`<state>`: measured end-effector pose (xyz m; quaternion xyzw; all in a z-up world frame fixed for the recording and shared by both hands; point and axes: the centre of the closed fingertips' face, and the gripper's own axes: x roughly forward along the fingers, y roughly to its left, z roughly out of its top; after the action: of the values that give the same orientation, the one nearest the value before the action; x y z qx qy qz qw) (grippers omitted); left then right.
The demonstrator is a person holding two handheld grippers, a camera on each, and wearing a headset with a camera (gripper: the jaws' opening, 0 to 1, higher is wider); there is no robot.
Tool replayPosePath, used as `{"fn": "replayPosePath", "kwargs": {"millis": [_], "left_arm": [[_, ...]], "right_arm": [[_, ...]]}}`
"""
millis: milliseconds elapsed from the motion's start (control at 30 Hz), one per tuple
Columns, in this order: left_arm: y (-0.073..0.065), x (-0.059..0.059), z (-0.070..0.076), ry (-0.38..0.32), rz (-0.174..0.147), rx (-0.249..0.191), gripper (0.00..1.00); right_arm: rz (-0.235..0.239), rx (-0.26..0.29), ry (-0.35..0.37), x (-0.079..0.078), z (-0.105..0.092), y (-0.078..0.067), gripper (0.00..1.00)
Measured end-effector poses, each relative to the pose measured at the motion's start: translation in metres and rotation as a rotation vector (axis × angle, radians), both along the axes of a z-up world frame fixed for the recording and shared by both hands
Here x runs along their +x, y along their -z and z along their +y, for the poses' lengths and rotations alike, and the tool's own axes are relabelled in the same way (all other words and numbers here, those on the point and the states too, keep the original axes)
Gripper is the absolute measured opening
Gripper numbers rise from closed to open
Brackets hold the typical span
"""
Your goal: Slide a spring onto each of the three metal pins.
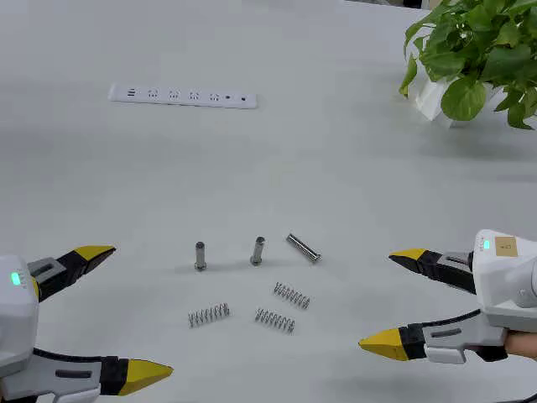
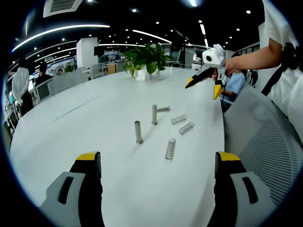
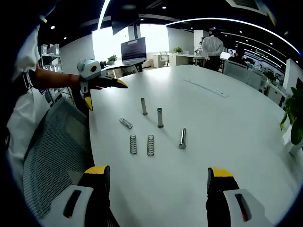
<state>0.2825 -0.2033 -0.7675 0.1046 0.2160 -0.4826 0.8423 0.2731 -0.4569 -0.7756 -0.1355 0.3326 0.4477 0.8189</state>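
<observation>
**Silver on grey, yellow tips**

The pins [image 1: 200,255] and springs [image 1: 209,315] are bare silver metal on a plain pale-grey table [image 1: 336,168]. Left gripper [image 1: 134,310] and right gripper [image 1: 379,298]: white bodies, black jaws, yellow ends. White power strip [image 1: 182,96]; green plant [image 1: 478,42], white pot [image 1: 432,99]

A white table [image 1: 352,176] bears a white power strip [image 1: 182,96] at the far left and a leafy green plant [image 1: 478,42] in a white pot [image 1: 432,101] at the far right. A grey mesh chair [image 2: 265,142] stands by its near edge.
</observation>
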Motion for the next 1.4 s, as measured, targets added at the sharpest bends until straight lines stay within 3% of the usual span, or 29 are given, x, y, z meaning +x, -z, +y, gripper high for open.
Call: {"fn": "replayPosePath", "kwargs": {"millis": [567, 900, 1067, 1400], "left_arm": [[0.002, -0.001, -0.001, 0.002, 0.005, -0.004, 0.99], [0.002, -0.001, -0.003, 0.006, 0.007, -0.009, 0.99], [0.002, -0.001, -0.002, 0.006, 0.007, -0.014, 0.99], [0.002, 0.001, -0.004, 0.009, 0.007, -0.019, 0.99]], "right_arm": [[0.014, -0.014, -0.013, 0.001, -0.002, 0.0, 0.83], [0.009, -0.028, -0.036, 0.01, 0.002, -0.008, 0.83], [0.009, -0.036, -0.052, 0.019, 0.009, -0.012, 0.82], [0.008, -0.034, -0.084, 0.051, 0.033, -0.02, 0.77]]}}
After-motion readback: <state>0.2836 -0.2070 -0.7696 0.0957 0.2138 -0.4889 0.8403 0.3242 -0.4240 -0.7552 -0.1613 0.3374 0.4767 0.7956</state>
